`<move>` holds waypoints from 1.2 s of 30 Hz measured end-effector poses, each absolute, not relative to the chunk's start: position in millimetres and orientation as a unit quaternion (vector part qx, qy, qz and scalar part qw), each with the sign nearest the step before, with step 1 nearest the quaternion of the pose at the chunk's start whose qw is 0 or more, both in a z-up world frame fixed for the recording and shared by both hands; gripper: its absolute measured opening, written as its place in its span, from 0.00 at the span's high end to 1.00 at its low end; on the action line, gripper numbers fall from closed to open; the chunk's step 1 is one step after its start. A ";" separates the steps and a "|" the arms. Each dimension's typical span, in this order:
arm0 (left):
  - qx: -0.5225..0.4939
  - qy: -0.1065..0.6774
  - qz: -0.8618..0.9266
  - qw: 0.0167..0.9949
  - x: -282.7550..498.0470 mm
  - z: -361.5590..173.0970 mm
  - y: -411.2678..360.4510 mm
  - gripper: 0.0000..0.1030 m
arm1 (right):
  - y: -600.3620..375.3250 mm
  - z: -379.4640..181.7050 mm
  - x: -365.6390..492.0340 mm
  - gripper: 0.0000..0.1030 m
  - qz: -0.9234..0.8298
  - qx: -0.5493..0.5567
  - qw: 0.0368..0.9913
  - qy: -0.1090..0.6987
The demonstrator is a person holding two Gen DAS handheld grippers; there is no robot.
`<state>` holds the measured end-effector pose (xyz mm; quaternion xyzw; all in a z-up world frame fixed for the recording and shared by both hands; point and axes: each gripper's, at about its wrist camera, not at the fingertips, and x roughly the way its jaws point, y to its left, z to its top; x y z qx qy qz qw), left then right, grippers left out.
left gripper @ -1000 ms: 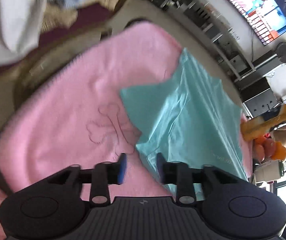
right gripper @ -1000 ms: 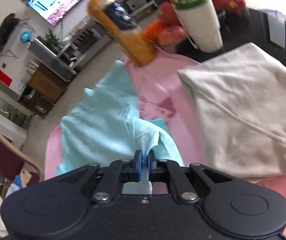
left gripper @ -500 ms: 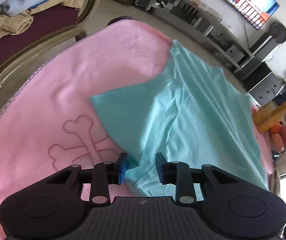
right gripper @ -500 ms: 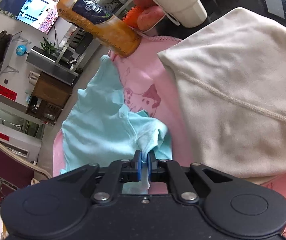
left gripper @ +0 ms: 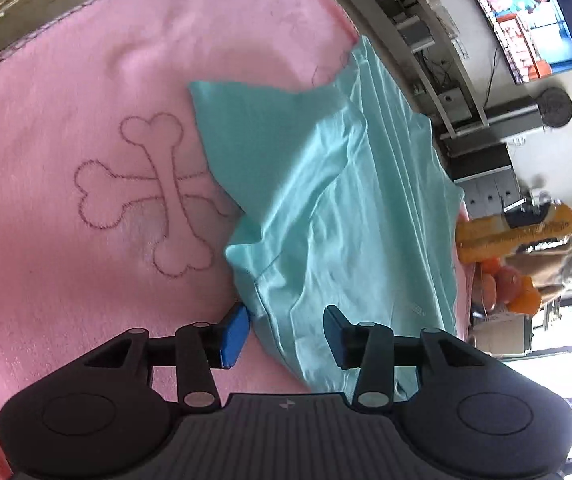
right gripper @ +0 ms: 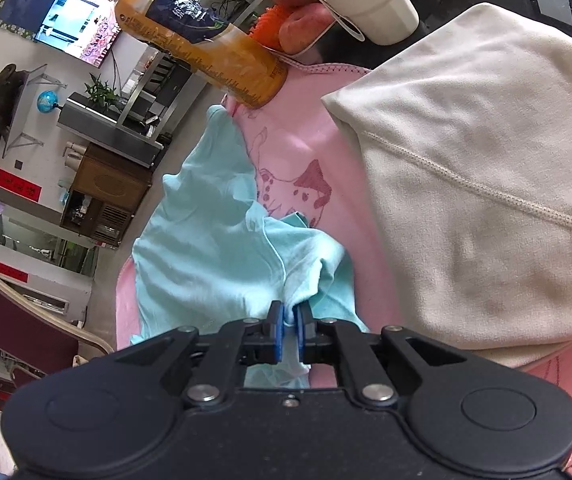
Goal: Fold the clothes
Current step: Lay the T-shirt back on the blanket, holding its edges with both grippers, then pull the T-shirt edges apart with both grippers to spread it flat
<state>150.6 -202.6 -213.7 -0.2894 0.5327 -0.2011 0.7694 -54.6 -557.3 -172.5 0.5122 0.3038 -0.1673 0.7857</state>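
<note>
Step in hand, as I read it: mid-fold on the teal garment [left gripper: 326,208], which lies partly doubled over on the pink blanket [left gripper: 85,80] covering the bench.

Right gripper [right gripper: 289,330]: my fingers are pressed together on a bunched fold of the teal cloth, which rises in a small peak to the pinch. Left gripper [left gripper: 286,330]: fingers spread, straddling the near hem of the same garment; the blue pad [left gripper: 234,334] on one side sits just beside the cloth edge, and nothing is clamped.

Next move, my judgement: the left side needs a grip on that hem before both corners can be carried together. It calls for closing on one or two layers only, without catching the blanket underneath.

Materials:
- Teal garment: thin, smooth knit, slightly shiny, long soft creases; likely to slip and drape.
- Pink blanket: fleecy nap, stitched crossed-bones outline [left gripper: 153,196].
- Cream garment [right gripper: 486,180]: thicker, matte, with a corded drawstring, lying folded just beside the teal one.
- Orange bottle [right gripper: 205,48] and fruit at the far edge, well apart from the pinch.
</note>
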 end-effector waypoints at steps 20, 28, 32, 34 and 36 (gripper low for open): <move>-0.296 0.495 -0.158 0.801 131.3 -187.4 -190.1 0.97 | -560.6 -178.4 -55.4 0.94 -0.200 0.512 0.780 0.299; -0.303 0.433 -0.151 0.836 100.3 -135.1 -157.5 0.97 | -546.0 -155.4 -64.7 0.95 -0.191 0.496 0.807 0.258; -0.279 0.424 -0.137 0.851 87.8 -128.3 -147.8 0.97 | -526.0 -135.4 -69.5 0.95 -0.178 0.470 0.825 0.256; -0.272 0.431 -0.131 0.850 83.4 -132.7 -144.8 0.97 | -514.1 -127.8 -71.1 0.95 -0.183 0.444 0.836 0.267; -0.267 0.442 -0.129 0.847 80.0 -139.7 -143.1 0.97 | -504.3 -122.3 -75.0 0.95 -0.194 0.419 0.845 0.271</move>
